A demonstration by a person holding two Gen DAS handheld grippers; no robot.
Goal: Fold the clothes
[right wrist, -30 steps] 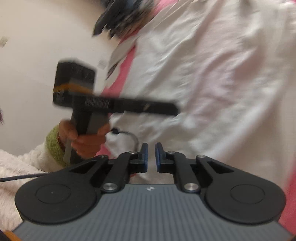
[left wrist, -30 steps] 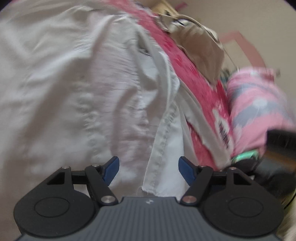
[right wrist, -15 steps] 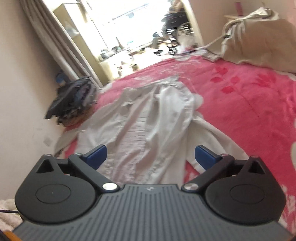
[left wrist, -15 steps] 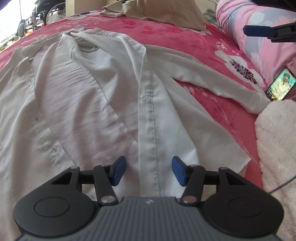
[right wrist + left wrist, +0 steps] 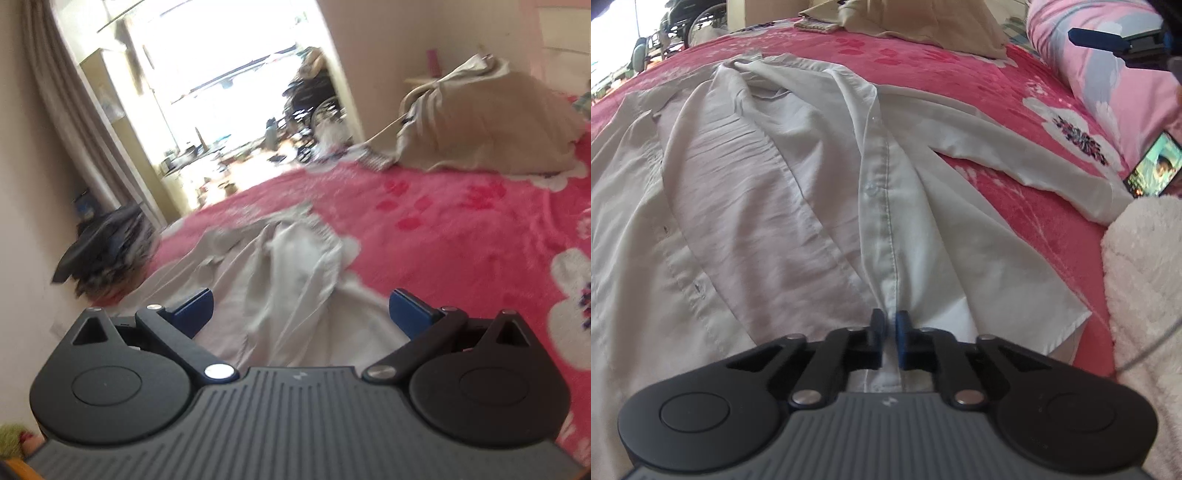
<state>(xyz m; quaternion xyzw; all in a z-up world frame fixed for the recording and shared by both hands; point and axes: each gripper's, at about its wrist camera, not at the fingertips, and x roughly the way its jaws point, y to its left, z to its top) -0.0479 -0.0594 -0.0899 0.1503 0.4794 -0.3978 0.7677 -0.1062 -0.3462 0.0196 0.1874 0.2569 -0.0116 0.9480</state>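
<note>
The button placket of the white shirt (image 5: 882, 236), spread on the pink bedspread (image 5: 997, 88) ahead, has just been pinched by the left gripper (image 5: 891, 332), while the right gripper (image 5: 301, 308), now wide and empty, is held above it, so folding can begin.

Your shirt (image 5: 783, 192) is white; the blanket (image 5: 1015, 96) bright pink with white flowers; the pillow (image 5: 1108, 70) pink, grey-blue patches; the bundle (image 5: 491, 125) beige; the blurred heap (image 5: 107, 247) looks dark, perhaps navy.
</note>
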